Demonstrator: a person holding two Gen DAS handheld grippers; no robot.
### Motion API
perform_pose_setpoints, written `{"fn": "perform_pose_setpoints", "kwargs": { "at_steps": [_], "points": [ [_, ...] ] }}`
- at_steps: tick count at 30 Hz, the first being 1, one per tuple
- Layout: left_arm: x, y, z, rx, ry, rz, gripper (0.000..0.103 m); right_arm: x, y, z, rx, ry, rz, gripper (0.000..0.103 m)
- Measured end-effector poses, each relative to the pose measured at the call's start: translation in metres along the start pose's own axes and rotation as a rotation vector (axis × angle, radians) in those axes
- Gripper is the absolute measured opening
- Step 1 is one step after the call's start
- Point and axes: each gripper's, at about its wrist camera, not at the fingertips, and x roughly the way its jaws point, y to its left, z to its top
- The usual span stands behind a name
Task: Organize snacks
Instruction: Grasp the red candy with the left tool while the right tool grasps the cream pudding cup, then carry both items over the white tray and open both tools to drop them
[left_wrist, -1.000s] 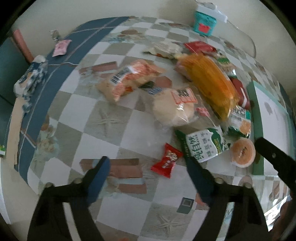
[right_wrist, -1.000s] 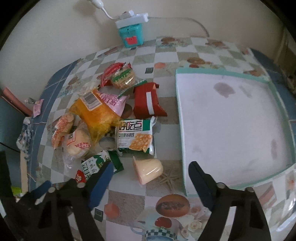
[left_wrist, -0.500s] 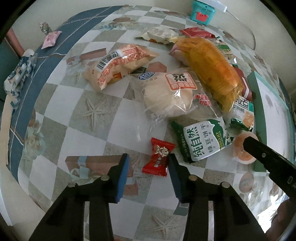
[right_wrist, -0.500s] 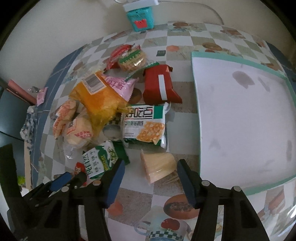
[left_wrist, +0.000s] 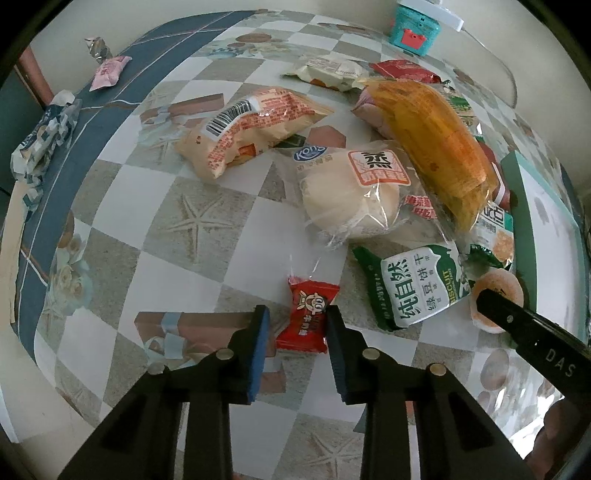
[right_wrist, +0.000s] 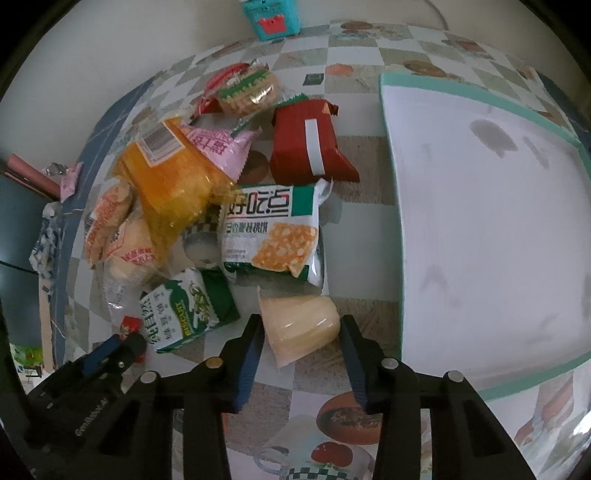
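Bench (left_wrist: 122, 206): checkered cloth, snacks piled mid-surface.
Tray (right_wrist: 491, 236): white, teal-rimmed, right of pile.
Right tool (right_wrist: 301, 334): part open, jaws flanking jelly cup (right_wrist: 299, 323), contact unclear.
Left tool (left_wrist: 295, 326): narrowly open around red candy (left_wrist: 308, 314).

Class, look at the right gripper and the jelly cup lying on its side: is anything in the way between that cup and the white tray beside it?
Nothing visible blocks it. The jelly cup lies between the fingers of the right gripper, and only bare tablecloth separates it from the white tray and its low teal rim.
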Motion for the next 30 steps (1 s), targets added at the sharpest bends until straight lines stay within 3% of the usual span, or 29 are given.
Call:
{"fn": "perform_pose_setpoints", "kwargs": {
  "at_steps": [13,22,30],
  "points": [
    [-0.007,0.008,-0.008,-0.032,-0.011,0.010,0.020,-0.018,0.006,-0.003,-0.031,-0.045,0.006,0.042],
    [-0.047,0.015,-0.013,-0.047,-0.066,0.050,0.020,-0.060,0.008,0.000,-0.041,-0.154,0.012,0.042],
    [-0.083,-0.022,0.008,0.007,-0.118,0.064,0.020,-0.086,-0.012,0.012,0.025,-0.228,-0.004,0.042]
  ]
}}
